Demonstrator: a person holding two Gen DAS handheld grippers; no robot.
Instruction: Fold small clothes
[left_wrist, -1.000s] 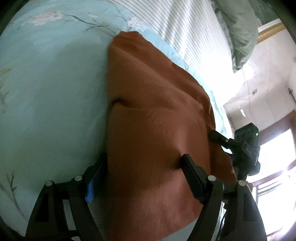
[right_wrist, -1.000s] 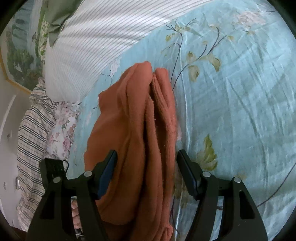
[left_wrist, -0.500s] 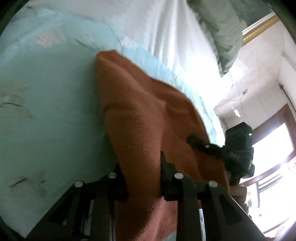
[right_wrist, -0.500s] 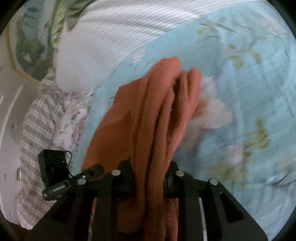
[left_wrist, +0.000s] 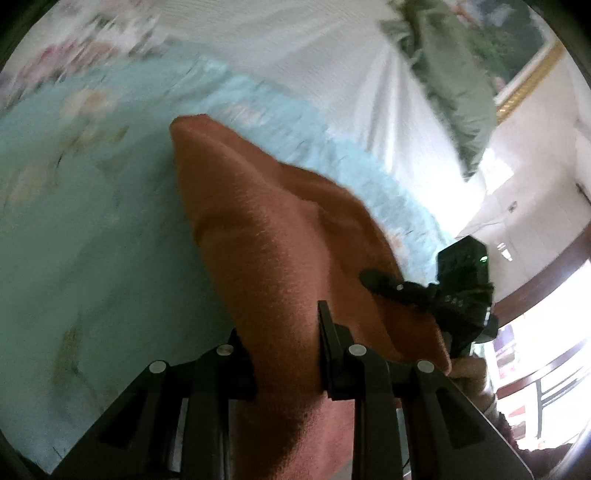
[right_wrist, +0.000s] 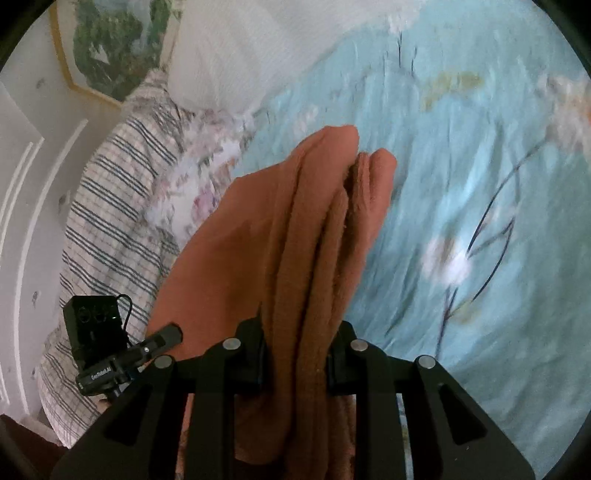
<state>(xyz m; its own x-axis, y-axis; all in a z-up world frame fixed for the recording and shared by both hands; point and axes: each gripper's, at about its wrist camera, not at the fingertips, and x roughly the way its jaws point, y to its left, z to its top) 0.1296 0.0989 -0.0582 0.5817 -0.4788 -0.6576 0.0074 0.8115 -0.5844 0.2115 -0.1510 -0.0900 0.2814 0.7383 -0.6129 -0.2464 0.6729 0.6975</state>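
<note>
Now both the left gripper (left_wrist: 284, 354) and right gripper (right_wrist: 297, 354) clench the rust-orange garment (right_wrist: 295, 236), its length running forward over the floral bedsheet (right_wrist: 480, 184).

1. The rust-orange garment (left_wrist: 273, 236) is soft and fuzzy, bunched into several lengthwise folds (right_wrist: 325, 236).
2. It hangs lifted above the pale blue floral bedsheet (right_wrist: 480, 184).

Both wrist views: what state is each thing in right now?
Orange garment: bunched in layered folds, lifted off the bedsheet, gripped at two places.
Left gripper: jaws shut on the garment.
Right gripper: jaws shut on the garment's stacked folds.
Floral bedsheet: spread out, blurred.
</note>
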